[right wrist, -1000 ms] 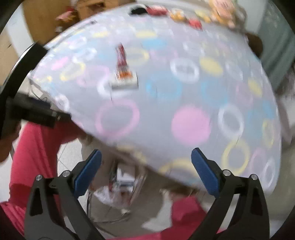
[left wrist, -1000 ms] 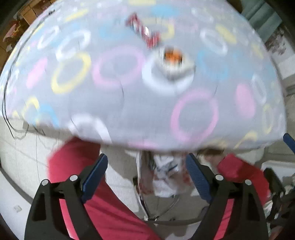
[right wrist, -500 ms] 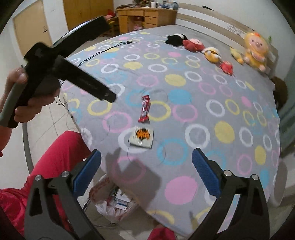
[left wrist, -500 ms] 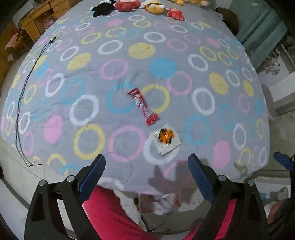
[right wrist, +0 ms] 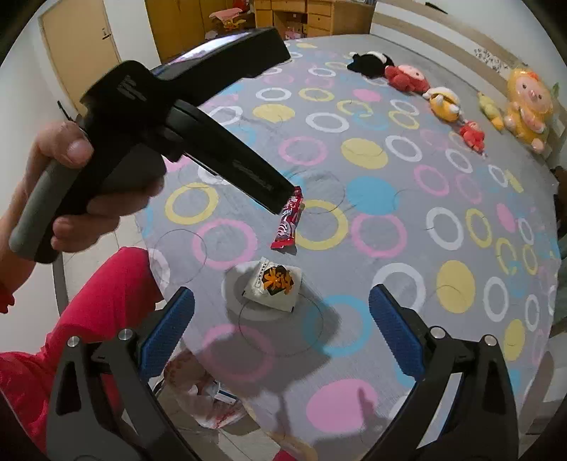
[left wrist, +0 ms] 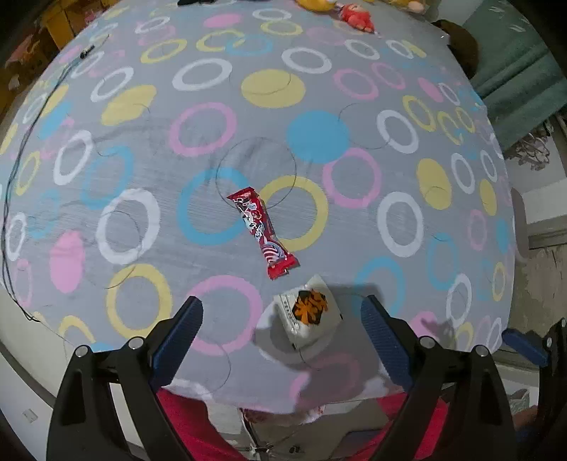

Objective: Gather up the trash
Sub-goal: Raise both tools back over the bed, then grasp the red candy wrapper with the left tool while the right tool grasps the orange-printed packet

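A red snack wrapper [left wrist: 263, 232] [right wrist: 288, 221] lies on the grey bed cover with coloured rings. Just nearer the bed's edge sits a white packet with an orange print [left wrist: 307, 315] [right wrist: 273, 288]. My left gripper [left wrist: 281, 333] is open, and the white packet lies between and just ahead of its blue fingertips. My right gripper [right wrist: 281, 324] is open too, hovering short of the same packet. The right wrist view also shows the left gripper's black body, held by a hand [right wrist: 76, 191], above and to the left of the red wrapper.
A plastic trash bag [right wrist: 207, 397] with litter sits on the floor below the bed's edge, beside red-clad legs [right wrist: 88, 319]. Several plush toys [right wrist: 443, 103] line the bed's far side. A black cable [left wrist: 21, 142] runs along the left edge. Wooden furniture [right wrist: 301, 14] stands behind.
Both grippers rose from below the bed's edge and moved in over the bed. The wrappers now lie closer and larger in both views. Both grippers stay open.
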The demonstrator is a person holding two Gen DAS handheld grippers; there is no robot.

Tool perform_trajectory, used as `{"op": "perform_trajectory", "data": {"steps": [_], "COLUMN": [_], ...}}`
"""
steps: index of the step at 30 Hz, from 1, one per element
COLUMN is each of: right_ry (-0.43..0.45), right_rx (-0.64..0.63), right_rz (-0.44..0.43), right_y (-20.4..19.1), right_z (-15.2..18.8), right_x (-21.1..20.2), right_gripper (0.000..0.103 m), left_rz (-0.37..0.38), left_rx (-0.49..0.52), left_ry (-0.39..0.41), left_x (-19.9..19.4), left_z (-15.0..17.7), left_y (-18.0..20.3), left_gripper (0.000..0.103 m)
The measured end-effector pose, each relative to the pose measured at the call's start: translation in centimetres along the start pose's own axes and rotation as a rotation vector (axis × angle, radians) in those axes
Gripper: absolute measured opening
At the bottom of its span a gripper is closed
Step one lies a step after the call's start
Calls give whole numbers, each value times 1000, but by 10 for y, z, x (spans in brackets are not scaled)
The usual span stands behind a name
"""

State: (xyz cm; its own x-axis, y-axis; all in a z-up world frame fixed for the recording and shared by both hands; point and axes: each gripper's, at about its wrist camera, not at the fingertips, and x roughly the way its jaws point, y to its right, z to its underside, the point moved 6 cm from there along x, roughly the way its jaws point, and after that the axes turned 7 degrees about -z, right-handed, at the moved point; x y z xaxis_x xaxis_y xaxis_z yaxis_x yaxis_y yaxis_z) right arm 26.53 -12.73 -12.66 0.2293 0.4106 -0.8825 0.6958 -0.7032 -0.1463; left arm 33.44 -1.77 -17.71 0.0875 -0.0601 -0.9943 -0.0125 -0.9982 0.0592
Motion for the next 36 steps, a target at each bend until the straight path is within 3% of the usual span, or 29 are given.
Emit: {"op": "perform_trajectory", "data": {"steps": [17, 20, 24, 27, 33, 36], "right_ry": [-140, -162, -187, -188, -166, -152], "right_rx": [72, 76, 90, 121, 159, 173], "right_rz": [-38, -34, -29, -24, -24, -17], "right_y": [25, 25, 25, 29, 34, 37], "right_z": [18, 23, 32, 35, 37, 36], "right_x": [136, 160, 189, 203, 210, 208], "right_gripper": [96, 96, 96, 96, 96, 89], "left_rz": [-25, -33, -8, -14, -10, -16], "left_rx": [-109, -104, -133, -138, -130, -136], "left_ry": [-70, -89, -124, -106, -78, -64], "left_x": [114, 130, 149, 152, 150, 148], "left_z": [-41, -43, -44, -46, -49, -51], "left_y": [-10, -8, -7, -7, -5, -11], "left_gripper": [87, 77, 74, 74, 61, 46]}}
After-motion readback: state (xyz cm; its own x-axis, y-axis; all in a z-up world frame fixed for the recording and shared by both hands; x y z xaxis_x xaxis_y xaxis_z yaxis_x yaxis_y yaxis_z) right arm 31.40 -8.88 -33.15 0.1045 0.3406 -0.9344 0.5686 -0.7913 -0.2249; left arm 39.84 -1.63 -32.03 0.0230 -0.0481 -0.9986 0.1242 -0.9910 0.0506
